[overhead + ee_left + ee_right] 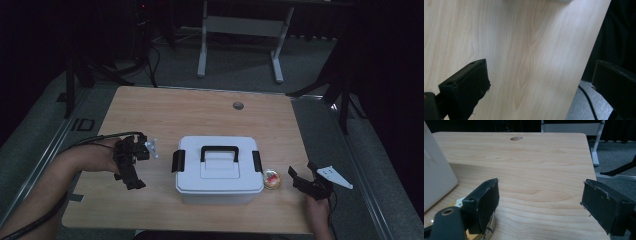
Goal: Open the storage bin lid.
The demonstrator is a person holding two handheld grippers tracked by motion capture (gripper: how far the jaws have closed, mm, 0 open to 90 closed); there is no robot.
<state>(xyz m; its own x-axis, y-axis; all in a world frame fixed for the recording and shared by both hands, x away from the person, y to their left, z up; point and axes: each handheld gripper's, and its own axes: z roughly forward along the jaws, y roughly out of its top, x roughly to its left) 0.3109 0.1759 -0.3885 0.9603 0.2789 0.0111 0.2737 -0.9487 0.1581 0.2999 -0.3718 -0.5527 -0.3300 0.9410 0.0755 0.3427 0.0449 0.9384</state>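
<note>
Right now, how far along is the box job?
Nothing looks done: the white box has its lid on and both black latches down. Left gripper and right gripper are open, holding nothing. The small round tin beside the box is untouched. Everything remains.

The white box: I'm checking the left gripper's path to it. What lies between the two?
In the high view, bare wooden table lies between the left gripper and the white box; nothing stands in that stretch.
</note>
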